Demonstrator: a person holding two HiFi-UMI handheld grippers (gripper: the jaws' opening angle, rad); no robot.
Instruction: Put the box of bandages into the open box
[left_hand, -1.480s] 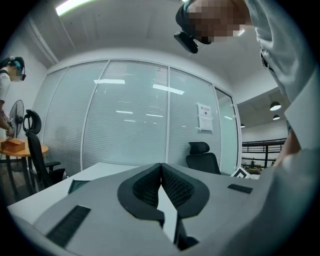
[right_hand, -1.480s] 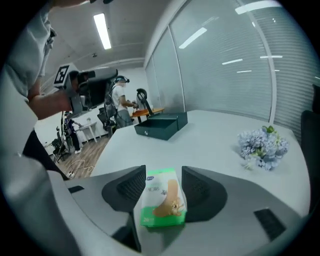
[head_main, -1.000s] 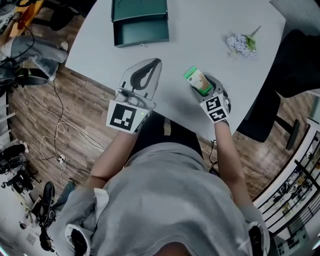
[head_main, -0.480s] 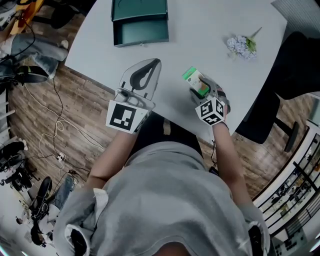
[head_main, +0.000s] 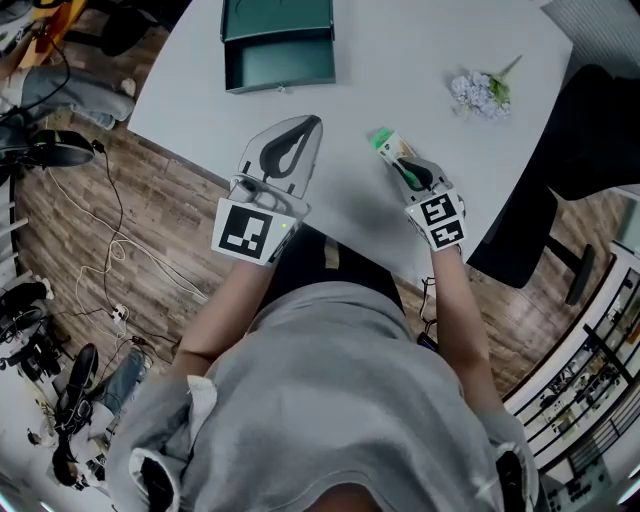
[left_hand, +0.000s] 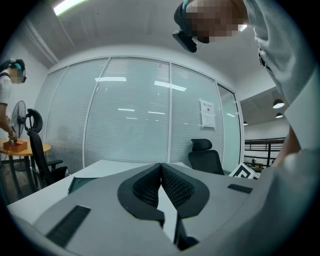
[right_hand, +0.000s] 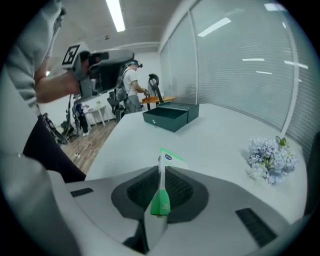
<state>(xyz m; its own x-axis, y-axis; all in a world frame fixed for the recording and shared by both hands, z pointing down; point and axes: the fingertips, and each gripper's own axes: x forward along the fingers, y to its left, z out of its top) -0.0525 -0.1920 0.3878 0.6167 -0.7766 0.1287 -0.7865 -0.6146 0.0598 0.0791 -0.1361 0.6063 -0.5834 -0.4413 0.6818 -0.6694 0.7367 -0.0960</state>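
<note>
The box of bandages (head_main: 384, 143), white with green ends, is between the jaws of my right gripper (head_main: 398, 162) near the table's front edge. In the right gripper view the box (right_hand: 161, 186) stands on edge, thin side toward the camera, and the jaws are closing with both pads against it. The open dark green box (head_main: 280, 62) sits at the far side of the table with its lid folded back; it also shows ahead in the right gripper view (right_hand: 170, 116). My left gripper (head_main: 310, 124) rests shut and empty on the table, its pads (left_hand: 170, 185) pressed together.
A small bunch of pale blue flowers (head_main: 482, 89) lies at the table's right. The white table (head_main: 400, 60) ends just in front of my body. A black office chair (head_main: 590, 130) stands to the right. Cables (head_main: 110, 250) trail over the wooden floor on the left.
My right gripper has turned and its jaws have come together on the box of bandages, which now stands on its thin edge. The left gripper has not moved.
</note>
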